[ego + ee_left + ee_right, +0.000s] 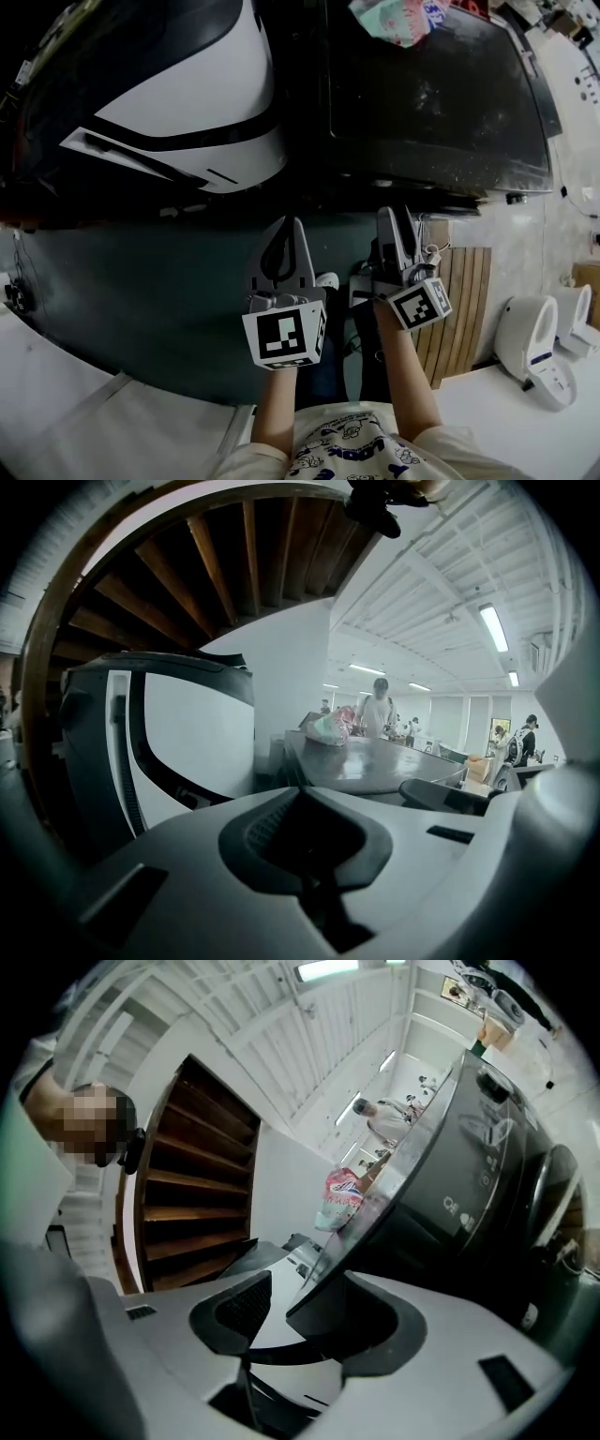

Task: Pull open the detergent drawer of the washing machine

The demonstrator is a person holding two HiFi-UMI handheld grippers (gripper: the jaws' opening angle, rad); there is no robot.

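Right hand-held gripper (314,1314) part-open, straddling dark washer edge (366,1269), probably the drawer front (349,1283), to pull; left hand-held gripper (305,841) closed, idle.

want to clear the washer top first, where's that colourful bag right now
The colourful bag lies on top of the dark washing machine, at its far edge, upper middle of the head view, to the right of the white machine.

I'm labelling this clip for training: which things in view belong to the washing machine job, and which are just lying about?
Job:
dark washing machine
right gripper, jaws apart at the machine's edge
left gripper, shut, empty

Lying about:
white-and-black machine
colourful bag
wooden slatted panel
wooden staircase
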